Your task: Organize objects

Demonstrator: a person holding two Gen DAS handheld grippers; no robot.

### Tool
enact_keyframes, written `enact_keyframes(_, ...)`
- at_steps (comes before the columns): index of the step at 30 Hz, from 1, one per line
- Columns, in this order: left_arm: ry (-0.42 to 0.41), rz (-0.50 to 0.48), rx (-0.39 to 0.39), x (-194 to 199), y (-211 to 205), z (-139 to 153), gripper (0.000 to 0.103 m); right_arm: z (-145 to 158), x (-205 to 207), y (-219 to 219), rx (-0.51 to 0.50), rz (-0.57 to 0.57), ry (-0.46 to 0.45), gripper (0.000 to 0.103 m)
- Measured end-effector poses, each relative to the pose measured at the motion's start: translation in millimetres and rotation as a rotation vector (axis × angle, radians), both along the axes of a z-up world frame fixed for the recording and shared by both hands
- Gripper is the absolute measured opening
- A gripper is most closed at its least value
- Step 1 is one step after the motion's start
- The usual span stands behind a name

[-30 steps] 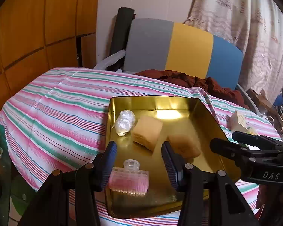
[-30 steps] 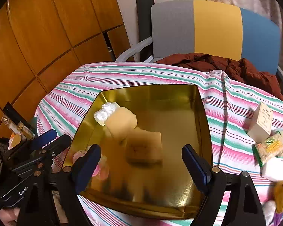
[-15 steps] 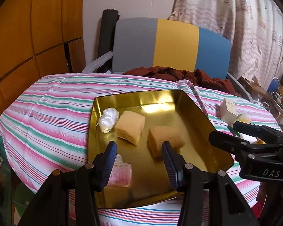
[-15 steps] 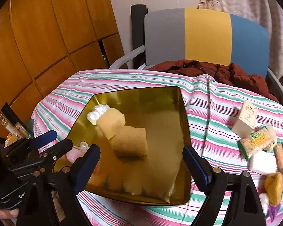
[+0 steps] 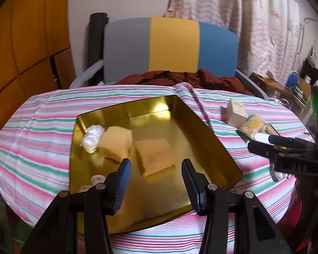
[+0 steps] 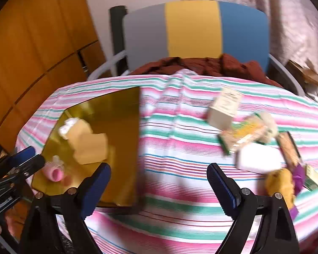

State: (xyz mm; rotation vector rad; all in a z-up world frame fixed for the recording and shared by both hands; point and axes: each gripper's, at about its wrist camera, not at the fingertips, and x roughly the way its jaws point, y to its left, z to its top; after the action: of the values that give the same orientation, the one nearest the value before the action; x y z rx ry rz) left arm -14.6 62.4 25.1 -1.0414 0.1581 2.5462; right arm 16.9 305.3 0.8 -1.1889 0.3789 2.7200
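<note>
Right gripper (image 6: 159,182) swung off gold tray (image 6: 125,105) — open | striped cloth (image 6: 176,160) bare beneath

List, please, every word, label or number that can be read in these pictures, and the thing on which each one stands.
None can be read.
White lettering on the left gripper body: blurred.
Cream box label: too blurred.
Green-and-yellow packet print: too blurred.

bench (image 6: 176,148) under striped cloth; gold tray (image 5: 201,131) on its left half; cream box (image 6: 224,108), snack packets (image 6: 243,135), white block (image 6: 258,157) clustered on right
</note>
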Motion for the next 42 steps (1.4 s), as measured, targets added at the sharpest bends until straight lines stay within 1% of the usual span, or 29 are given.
enact_keyframes(7,0.001,-0.092,-0.014,-4.2,33.4,4.7,0.05,3.3,13.6,63.9,-0.033,-0.144,-0.002,0.092)
enact_keyframes(11,0.003,-0.138,-0.024,-11.5,55.5,8.0,0.05,8.5,17.9,100.9,-0.01,-0.217,0.003,0.092)
enact_keyframes(14,-0.003,-0.168,-0.03,-18.7,74.1,9.4,0.05,9.7,18.2,131.7,-0.013,-0.279,0.009,0.092)
enact_keyframes(17,-0.001,-0.206,-0.043,-23.8,96.4,9.5,0.05,8.0,19.5,159.5,-0.034,-0.346,0.029,0.093)
enact_keyframes(20,-0.005,-0.252,-0.06,-29.2,119.9,8.9,0.05,-1.5,20.8,178.5,-0.095,-0.397,0.039,0.093)
enact_keyframes(21,-0.004,-0.272,-0.074,-32.4,131.2,8.0,0.05,-6.6,20.7,183.7,-0.122,-0.407,0.026,0.093)
enact_keyframes(23,-0.005,-0.295,-0.082,-37.9,143.9,7.1,0.051,-8.0,20.7,188.5,-0.146,-0.409,0.019,0.093)
enact_keyframes(26,-0.02,-0.332,-0.101,-51.3,173.9,3.3,0.059,-5.4,22.1,190.2,-0.155,-0.404,0.039,0.094)
enact_keyframes(29,-0.044,-0.359,-0.113,-63.3,199.2,-0.2,0.059,-5.0,25.3,191.1,-0.19,-0.395,0.052,0.094)
enact_keyframes(32,-0.051,-0.379,-0.141,-75.1,228.5,-5.9,0.059,-3.8,26.7,191.7,-0.196,-0.39,0.06,0.095)
enact_keyframes(36,-0.105,-0.406,-0.148,-97.1,261.9,-17.2,0.06,-1.3,27.1,189.3,-0.198,-0.373,0.072,0.095)
enact_keyframes(37,-0.13,-0.411,-0.143,-105.8,271.8,-22.1,0.06,-1.0,27.0,188.4,-0.198,-0.37,0.073,0.095)
enact_keyframes(38,-0.142,-0.411,-0.136,-109.0,276.5,-24.1,0.061,-0.6,27.0,187.6,-0.198,-0.366,0.075,0.095)
enact_keyframes(39,-0.161,-0.413,-0.124,-115.2,282.3,-27.3,0.068,-0.1,27.0,187.0,-0.2,-0.361,0.078,0.096)
enact_keyframes(40,-0.186,-0.416,-0.112,-122.8,290.2,-31.7,0.073,0.1,26.9,186.8,-0.203,-0.356,0.08,0.096)
enact_keyframes(42,-0.204,-0.417,-0.116,-130.3,300.9,-38.5,0.073,0.2,26.2,186.1,-0.212,-0.347,0.082,0.096)
